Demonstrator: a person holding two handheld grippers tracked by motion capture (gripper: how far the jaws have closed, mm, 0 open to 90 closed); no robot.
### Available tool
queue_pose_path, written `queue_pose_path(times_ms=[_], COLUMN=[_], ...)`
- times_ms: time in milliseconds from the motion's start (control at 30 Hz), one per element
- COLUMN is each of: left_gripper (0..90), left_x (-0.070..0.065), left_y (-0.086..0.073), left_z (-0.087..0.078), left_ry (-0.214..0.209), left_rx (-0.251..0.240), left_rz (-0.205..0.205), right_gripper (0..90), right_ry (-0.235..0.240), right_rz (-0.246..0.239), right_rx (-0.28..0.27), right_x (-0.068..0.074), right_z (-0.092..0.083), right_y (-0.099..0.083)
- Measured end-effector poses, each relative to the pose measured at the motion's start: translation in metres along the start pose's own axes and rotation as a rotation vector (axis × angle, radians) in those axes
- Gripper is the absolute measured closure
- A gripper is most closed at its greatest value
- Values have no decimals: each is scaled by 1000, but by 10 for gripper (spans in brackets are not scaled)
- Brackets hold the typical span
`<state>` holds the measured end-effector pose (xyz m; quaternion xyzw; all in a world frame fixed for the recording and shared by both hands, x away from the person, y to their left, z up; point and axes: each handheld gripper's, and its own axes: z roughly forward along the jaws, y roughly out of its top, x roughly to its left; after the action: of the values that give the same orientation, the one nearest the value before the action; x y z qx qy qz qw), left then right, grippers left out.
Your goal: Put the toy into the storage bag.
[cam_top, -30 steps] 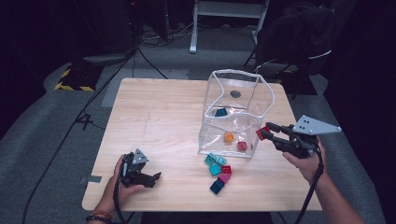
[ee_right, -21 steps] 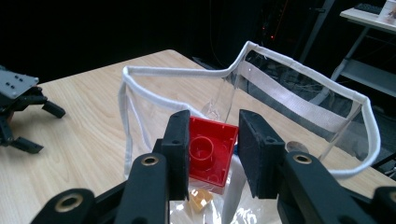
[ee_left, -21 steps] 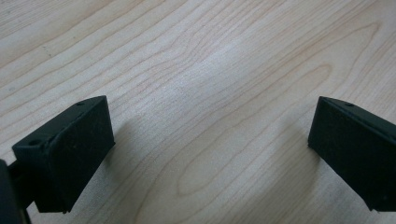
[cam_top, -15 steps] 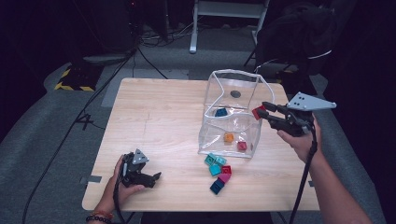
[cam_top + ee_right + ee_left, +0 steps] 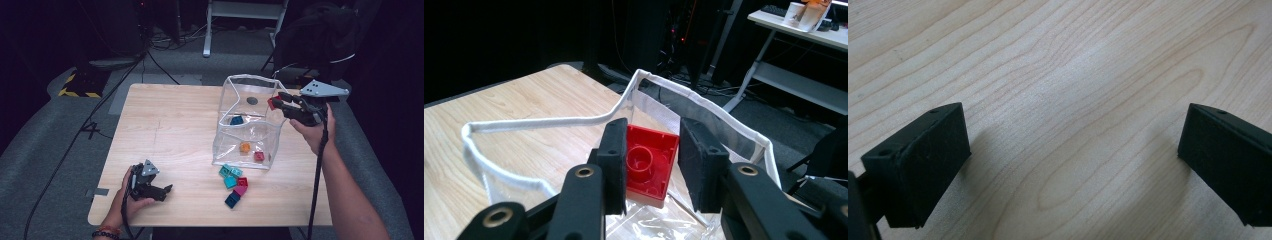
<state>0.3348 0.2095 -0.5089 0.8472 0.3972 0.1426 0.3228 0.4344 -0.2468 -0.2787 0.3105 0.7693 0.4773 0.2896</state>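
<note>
The wooden table is carrying a clear bag with a white-rimmed mouth gaping upward on its right half. The right gripper is hovering at the bag's far right rim, pinching a red brick just above the opening. The left gripper, jaws spread and holding nothing, is resting near left, well apart.

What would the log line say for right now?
right tool: shut on red brick | place: over clear bag rim | left tool: open, on table
</note>
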Motion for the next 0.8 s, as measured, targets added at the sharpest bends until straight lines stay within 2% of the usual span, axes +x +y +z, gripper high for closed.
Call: queue_pose_path(times_ms=[300, 467, 800], left_gripper=[6, 6, 6], left_x=[0, 0, 0], left_y=[0, 0, 0], left_z=[0, 0, 0], left_ry=[1, 0, 0], left_rx=[1, 0, 1], left_rz=[1, 0, 1], right_gripper=[655, 655, 644], right_ry=[1, -18, -37], right_rz=[8, 1, 17], right_rx=[17, 36, 63], right_x=[-1, -2, -6], right_z=[16, 23, 34], right_y=[1, 0, -3])
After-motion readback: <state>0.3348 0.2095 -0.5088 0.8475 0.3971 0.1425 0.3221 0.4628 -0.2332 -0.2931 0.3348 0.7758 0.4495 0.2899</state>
